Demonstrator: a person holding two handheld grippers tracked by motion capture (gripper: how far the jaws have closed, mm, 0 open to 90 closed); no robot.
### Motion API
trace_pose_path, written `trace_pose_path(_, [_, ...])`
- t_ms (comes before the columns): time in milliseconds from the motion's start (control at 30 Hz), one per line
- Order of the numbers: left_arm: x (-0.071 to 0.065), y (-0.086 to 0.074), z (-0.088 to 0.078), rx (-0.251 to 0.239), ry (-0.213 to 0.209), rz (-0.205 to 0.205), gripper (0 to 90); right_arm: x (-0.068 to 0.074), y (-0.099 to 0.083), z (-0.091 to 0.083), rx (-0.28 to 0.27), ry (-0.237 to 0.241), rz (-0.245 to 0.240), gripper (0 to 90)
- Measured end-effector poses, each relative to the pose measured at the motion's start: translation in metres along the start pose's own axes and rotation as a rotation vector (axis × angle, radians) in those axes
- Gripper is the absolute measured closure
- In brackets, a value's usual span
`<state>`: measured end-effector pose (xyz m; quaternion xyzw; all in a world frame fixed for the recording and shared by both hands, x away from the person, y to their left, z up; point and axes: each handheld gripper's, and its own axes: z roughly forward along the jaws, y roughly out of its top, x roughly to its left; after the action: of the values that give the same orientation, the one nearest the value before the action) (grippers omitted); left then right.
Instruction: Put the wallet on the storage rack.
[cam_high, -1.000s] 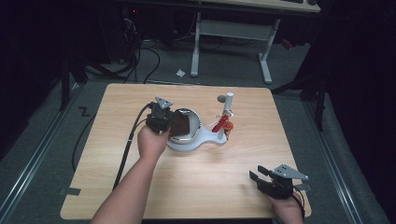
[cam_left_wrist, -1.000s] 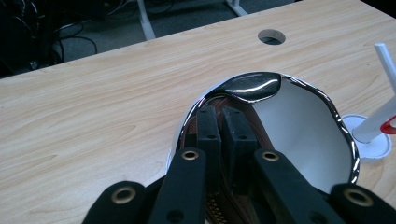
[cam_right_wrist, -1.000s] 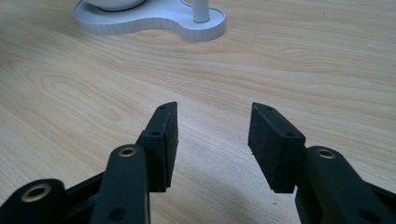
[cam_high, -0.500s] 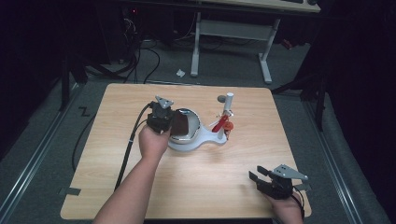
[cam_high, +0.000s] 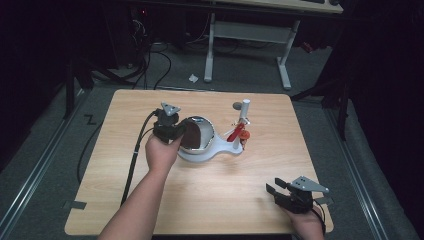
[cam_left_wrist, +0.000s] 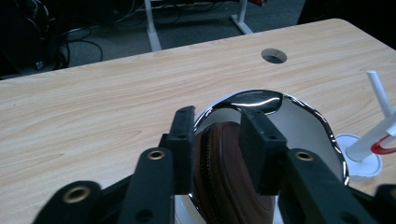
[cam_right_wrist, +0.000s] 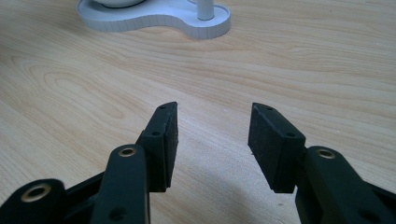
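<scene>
Wooden surface (cam_high: 210, 200) carries a white stand (cam_high: 220, 150) bearing a chrome bowl (cam_high: 200, 131). Inside the bowl sits a brown pouch (cam_left_wrist: 224, 177). Left gripper (cam_left_wrist: 217, 135) jaws have just been opening around it, probably released. Right gripper (cam_right_wrist: 212, 140) rests apart, jaws wide, empty. No readable writing.

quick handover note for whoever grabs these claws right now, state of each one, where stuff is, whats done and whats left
Left claw: over the shiny metal bowl, jaws just been opening, now loose on either side of a brown zippered pouch that sits in the bowl.
Right claw: open, holding nothing, resting at the near right corner of the table.
The bowl sits on a white base with a white post and a red piece at mid-table.
Done: pouch looks delivered into the bowl.
Left: probably pull the left claw clear and check the pouch stays put.
</scene>
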<state>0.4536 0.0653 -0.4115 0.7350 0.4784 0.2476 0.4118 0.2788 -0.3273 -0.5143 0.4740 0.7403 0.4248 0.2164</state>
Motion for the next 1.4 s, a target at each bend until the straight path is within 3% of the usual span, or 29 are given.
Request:
trace_pose_path(367, [0.006,-0.013,-0.024,-0.057,-0.039,0.023,47.2,0.001,0.0,0.001,0.004,-0.002,-0.005,52.9])
trace_pose_path(667, [0.019,-0.036,-0.05,-0.09,-0.114,0.022,37.2,0.002,-0.001,0.003,0.012,-0.005,-0.004,52.9])
trace_pose_path(933, [0.032,-0.081,-0.068,-0.086,-0.194,0.017,31.9,0.001,-0.002,0.004,0.019,-0.007,-0.005,52.9])
trace_pose_path(1133, [0.044,-0.109,-0.076,-0.07,-0.207,-0.003,29.5,0.002,-0.003,0.005,0.024,-0.007,-0.003,52.9])
trace_pose_path(1400, [0.06,-0.16,-0.087,-0.003,-0.197,-0.005,27.6,0.001,-0.004,0.007,0.031,-0.015,0.006,52.9])
